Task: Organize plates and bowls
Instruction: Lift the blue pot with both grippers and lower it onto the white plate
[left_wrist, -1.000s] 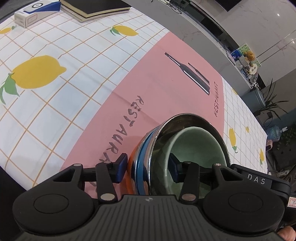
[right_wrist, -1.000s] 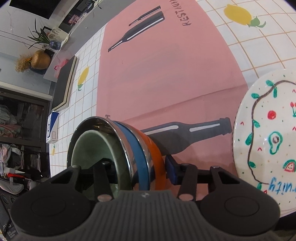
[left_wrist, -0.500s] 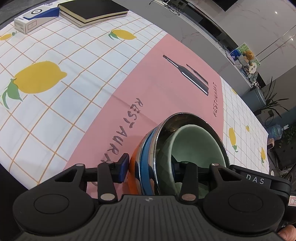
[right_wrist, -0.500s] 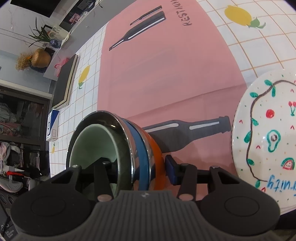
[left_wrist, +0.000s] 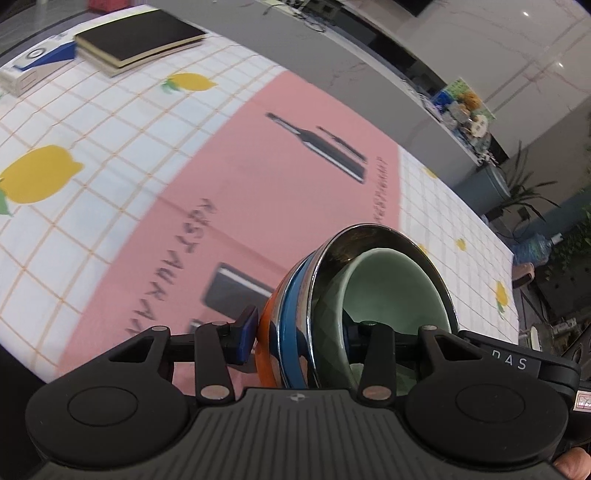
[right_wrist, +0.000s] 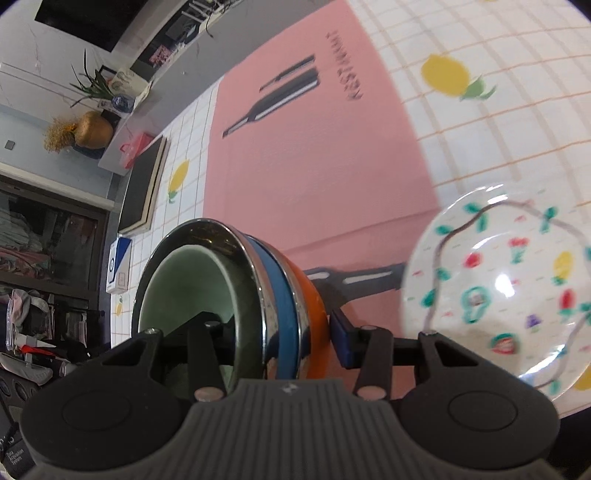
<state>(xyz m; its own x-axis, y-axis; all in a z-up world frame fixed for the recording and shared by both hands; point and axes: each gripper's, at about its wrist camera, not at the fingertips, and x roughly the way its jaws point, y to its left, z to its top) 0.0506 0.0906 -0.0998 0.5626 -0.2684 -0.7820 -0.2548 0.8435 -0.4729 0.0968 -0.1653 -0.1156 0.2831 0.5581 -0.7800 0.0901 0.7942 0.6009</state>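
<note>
A nested stack of bowls, orange outside, then blue, then shiny steel, with a pale green bowl innermost, hangs above the tablecloth. My left gripper is shut on one side of the stack's rim, one finger outside, one inside. My right gripper is shut on the opposite side of the stack the same way. A white plate painted with fruit lies on the cloth to the right of the stack.
The table has a lemon-check cloth with a pink centre panel. A black notebook and a blue-white box lie at the far left corner. A counter with clutter runs behind the table.
Both grippers have lifted the bowl stack higher and carried it toward the fruit plate, which now looms larger and closer in the right wrist view. The grip is unchanged.
</note>
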